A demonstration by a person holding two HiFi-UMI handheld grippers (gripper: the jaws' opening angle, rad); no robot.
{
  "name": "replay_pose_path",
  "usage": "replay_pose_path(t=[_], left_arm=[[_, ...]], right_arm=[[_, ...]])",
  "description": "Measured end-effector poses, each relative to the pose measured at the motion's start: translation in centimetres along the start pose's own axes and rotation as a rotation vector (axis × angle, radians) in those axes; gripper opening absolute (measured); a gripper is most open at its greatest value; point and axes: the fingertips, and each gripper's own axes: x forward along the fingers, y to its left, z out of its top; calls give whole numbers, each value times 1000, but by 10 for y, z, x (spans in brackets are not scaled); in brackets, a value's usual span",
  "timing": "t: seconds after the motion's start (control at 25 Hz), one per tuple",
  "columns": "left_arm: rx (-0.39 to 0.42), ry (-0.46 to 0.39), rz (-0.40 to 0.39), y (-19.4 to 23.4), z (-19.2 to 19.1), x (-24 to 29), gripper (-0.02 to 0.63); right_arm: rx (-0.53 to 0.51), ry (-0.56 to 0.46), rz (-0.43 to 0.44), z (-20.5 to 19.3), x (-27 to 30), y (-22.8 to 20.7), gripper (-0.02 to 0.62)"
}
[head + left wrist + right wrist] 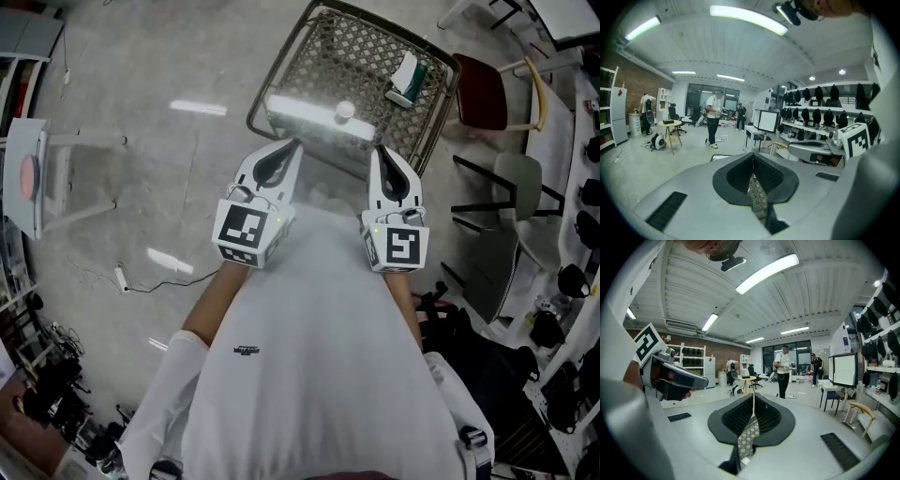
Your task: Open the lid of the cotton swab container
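Jaws closed, empty: left claw (295, 146), right claw (380, 151)

1. Cotton swab container (345, 111): small, round and pale white. It is seen almost straight from above, so mostly its circular top shows.
2. Pose: upright on the table (361, 52), top facing up. The sides are foreshortened and barely visible.
3. Place: close to the table's near edge, roughly midway along it. It sits in a bright band of glare on the surface, and the lattice-patterned part of the table top stretches away behind it.
4. State: the lid looks to be in place, since the top reads as one closed white disc. The container is too small and washed out to make out a seam, hinge or label.
5. Contact: it stands alone, with nothing touching it.
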Motion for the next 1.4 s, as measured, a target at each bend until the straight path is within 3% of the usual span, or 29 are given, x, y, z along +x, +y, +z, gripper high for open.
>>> replay_pose_path(t=[0.52,1.0,1.12,1.28,1.4], left_arm=[[-4,69,-20,5,-13,40,5],[-34,153,19,23,-37,61,3],[-38,170,9,24,-47,73,3],[-54,183,-9,30,-67,91,5],[-55,192,-2,36,-87,106,4]], right_arm=[[-12,69,54,-30,30,-15,3],[40,173,78,-95,67,-24,7],[48,196,88,-116,77,-23,50],[55,226,87,-147,90,-23,58],[60,232,87,-169,99,-24,119]])
